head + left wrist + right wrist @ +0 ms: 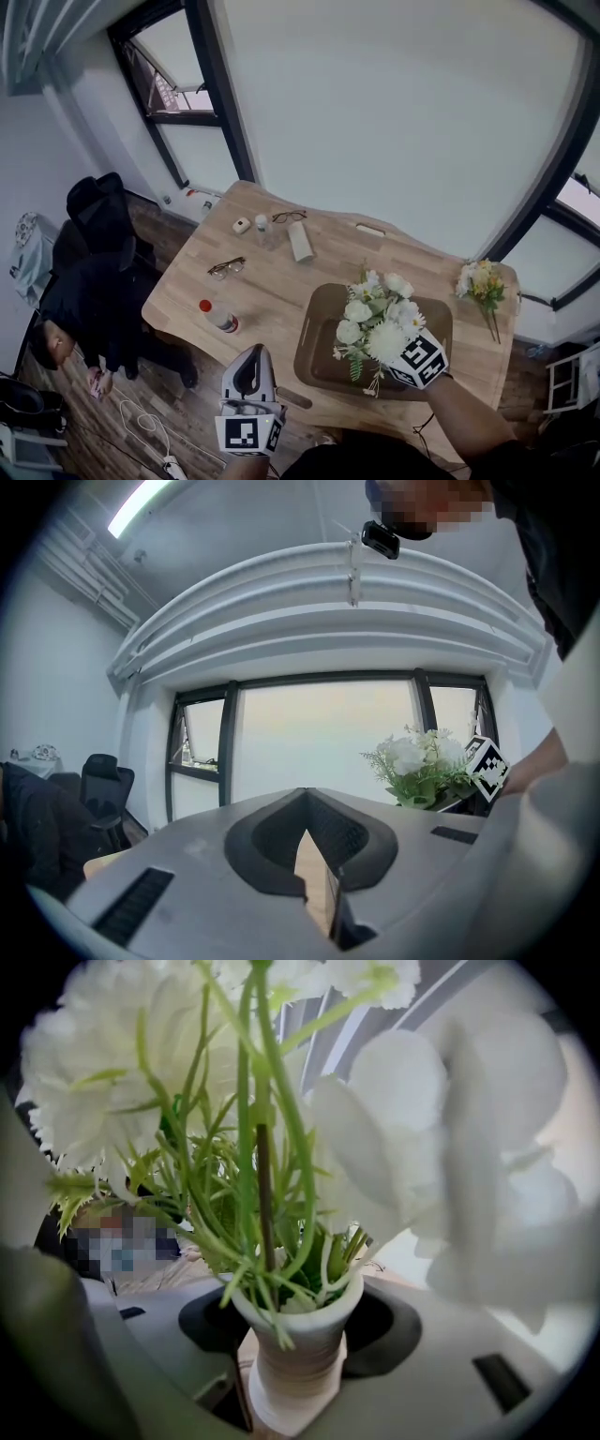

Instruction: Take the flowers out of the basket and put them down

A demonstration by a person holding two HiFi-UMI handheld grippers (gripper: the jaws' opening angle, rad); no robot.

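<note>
Right gripper (pixel 298 1387) clamped on the ribbed white holder (pixel 300 1335) of the white flowers (pixel 375 323), held over the basket (pixel 317 328). In the head view, blooms hide its jaws. Left gripper (pixel 305 825) closed, empty.

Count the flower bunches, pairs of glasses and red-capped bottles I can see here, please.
Flower bunches: 2, a white bunch and a yellow bunch
Pairs of glasses: 2, the nearer glasses and the farther glasses
Red-capped bottle: 1
Total: 5
</note>
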